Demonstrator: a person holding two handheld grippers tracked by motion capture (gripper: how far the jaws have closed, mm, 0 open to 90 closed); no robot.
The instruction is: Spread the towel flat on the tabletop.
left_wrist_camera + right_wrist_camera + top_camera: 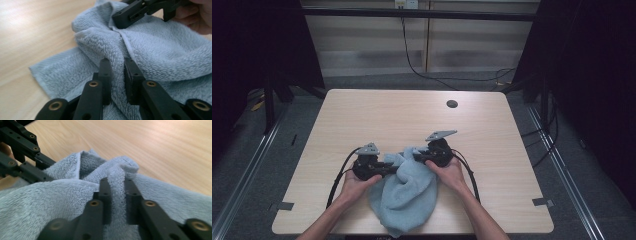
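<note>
Fingers [106, 75] of the left gripper [117, 77] pinch a ridge of the blue towel [407, 192], and the right gripper [117, 195] likewise clamps a thin fold between its own. Both grippers meet over the towel's top edge, left at about nine o'clock of the bunch, right at about one o'clock. Bunched cloth spreads toward six o'clock, reaching the near edge of the wooden surface [362, 115], with a hand [357, 185] behind each gripper.

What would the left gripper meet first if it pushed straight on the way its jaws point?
More of the light blue terry towel that the left gripper already pinches; beyond that fold, probably the right gripper facing it, though the depth between them is unclear.
</note>
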